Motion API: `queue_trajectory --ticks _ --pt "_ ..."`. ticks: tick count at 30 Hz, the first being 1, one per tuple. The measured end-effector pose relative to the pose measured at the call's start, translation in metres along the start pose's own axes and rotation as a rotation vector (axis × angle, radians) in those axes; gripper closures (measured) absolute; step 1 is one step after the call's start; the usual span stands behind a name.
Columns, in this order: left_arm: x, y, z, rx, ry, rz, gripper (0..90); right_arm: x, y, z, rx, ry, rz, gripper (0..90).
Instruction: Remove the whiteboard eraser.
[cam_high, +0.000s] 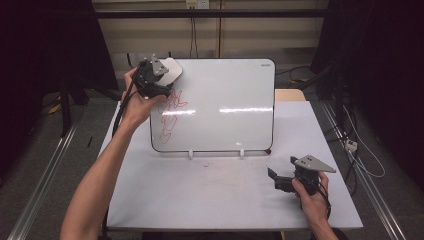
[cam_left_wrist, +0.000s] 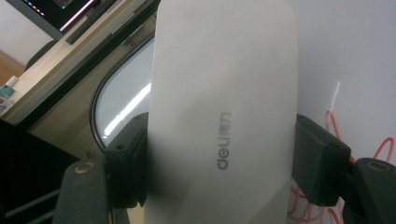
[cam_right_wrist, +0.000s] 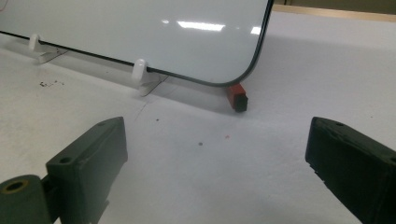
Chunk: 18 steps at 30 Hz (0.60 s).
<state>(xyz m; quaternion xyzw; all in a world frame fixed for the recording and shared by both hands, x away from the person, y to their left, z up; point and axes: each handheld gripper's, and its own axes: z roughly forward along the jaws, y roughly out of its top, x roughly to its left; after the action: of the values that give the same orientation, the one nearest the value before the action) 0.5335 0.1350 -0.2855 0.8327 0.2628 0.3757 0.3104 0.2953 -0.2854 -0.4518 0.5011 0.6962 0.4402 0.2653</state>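
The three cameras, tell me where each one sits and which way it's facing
High view: above the person's side of the table, looking forward and down at the whiteboard; both forearms and hands show.
Left gripper view: rides the left gripper, facing the white eraser clamped between its jaws against the board.
Right gripper view: rides the right gripper, low over the table, facing the board's bottom corner; jaws apart.
All three views share the whiteboard.
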Motion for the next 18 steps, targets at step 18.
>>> queue_trajectory --ticks 18 --pt "0.019 -0.003 -0.009 -0.061 -0.117 -0.128 30.6 0.0 0.0 0.0 0.001 -0.003 0.001 5.4"
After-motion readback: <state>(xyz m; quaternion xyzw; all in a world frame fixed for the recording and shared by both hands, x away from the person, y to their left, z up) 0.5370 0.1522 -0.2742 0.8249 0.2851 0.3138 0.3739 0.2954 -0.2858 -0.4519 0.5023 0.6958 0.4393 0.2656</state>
